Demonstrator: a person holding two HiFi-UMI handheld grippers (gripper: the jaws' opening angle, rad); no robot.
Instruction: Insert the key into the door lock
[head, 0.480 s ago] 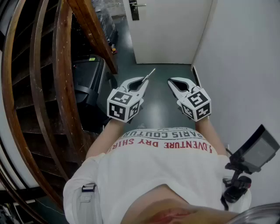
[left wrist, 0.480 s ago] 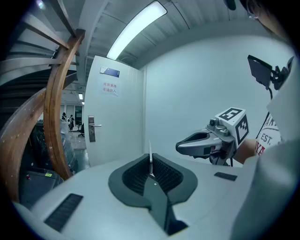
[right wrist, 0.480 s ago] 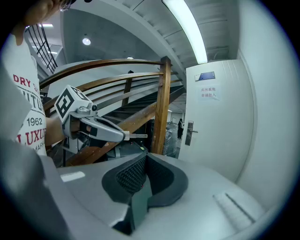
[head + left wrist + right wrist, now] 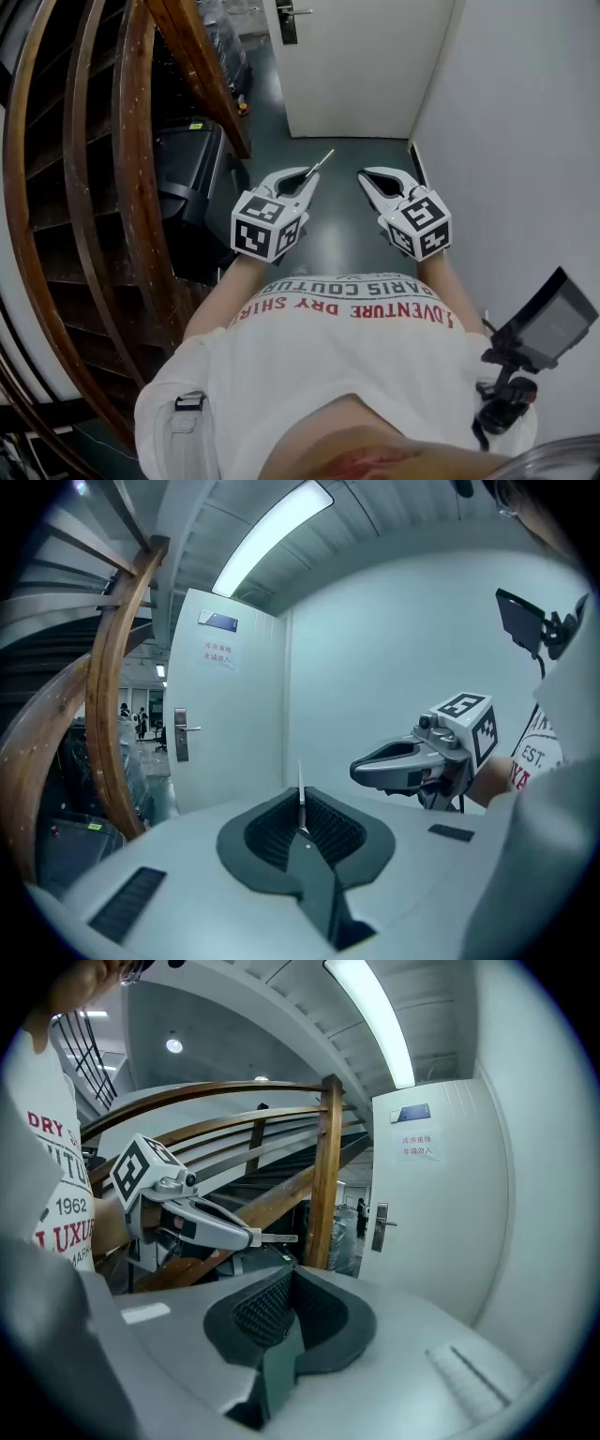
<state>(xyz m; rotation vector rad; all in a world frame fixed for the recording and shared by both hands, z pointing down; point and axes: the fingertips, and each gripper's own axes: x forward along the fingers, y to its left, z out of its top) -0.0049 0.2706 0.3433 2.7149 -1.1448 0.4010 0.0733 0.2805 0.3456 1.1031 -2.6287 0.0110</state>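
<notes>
Head view, left gripper clamps key, long axis fwd toward door (blade first), right gripper jaws together

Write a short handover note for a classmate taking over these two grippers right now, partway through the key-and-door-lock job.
Left gripper: jaws shut on the key, blade sticking out forward.
Right gripper: jaws shut, empty.
Door is ahead at the end of the passage; its lock plate is well clear of both grippers.
Done: key gripped.
Left: walk up, line the blade up with the lock, insert.
</notes>
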